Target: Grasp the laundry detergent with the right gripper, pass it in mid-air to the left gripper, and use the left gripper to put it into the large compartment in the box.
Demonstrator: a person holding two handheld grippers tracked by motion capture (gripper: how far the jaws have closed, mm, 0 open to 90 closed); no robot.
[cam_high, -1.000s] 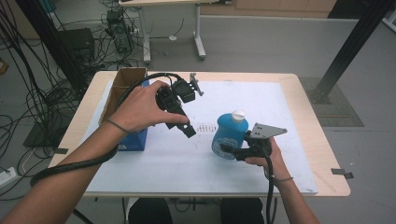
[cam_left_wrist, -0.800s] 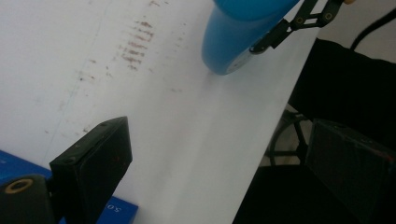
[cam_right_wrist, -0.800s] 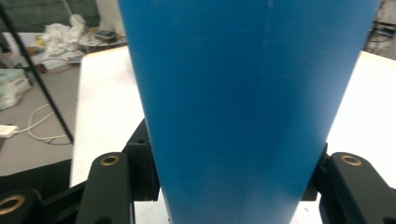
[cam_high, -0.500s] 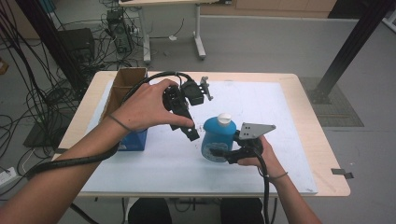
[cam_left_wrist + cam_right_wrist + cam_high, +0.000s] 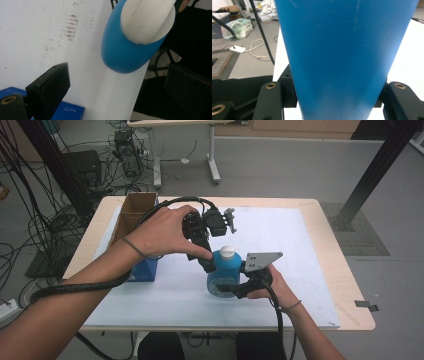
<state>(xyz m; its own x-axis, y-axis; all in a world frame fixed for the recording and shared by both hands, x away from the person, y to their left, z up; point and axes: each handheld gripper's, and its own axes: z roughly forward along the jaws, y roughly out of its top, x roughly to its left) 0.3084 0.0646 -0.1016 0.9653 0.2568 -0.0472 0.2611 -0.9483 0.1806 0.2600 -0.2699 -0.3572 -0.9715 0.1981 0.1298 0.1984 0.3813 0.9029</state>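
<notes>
— While the high view looks down on the table [image 5: 345, 285], where does the work stand?

— At the centre of the frame the blue bottle [image 5: 224, 276] stands upright on the white sheet [image 5: 280, 235], and the right gripper [image 5: 231, 290] is clamped on its lower body from the lower right. The left gripper [image 5: 209, 265] comes in from the upper left, its tips just beside the white cap [image 5: 227, 252]. By the look of it, the step in hand is bracing the bottle so the cap can be taken.

— And the left gripper view?

— There the cap [image 5: 147, 20] fills the upper right, above the bottle's blue shoulder [image 5: 122, 52]. The jaws stand wide apart with nothing between them; they have just been opening. The cap lies ahead of them, not yet inside. The next move probably calls for bringing the jaws down around the cap and squaring them to it before closing.

— The right gripper view?

— The bottle's blue wall [image 5: 344, 55] runs up the middle, pressed between the two black jaws at the bottom edge. That hold looks firm.

— Anything in the way?

— Little. A cardboard box [image 5: 136, 210] sits at the upper left of the high view, with a blue box [image 5: 145, 269] below it, both apart from the bottle. The left gripper's cable [image 5: 165, 207] loops over that hand and could drag.
</notes>
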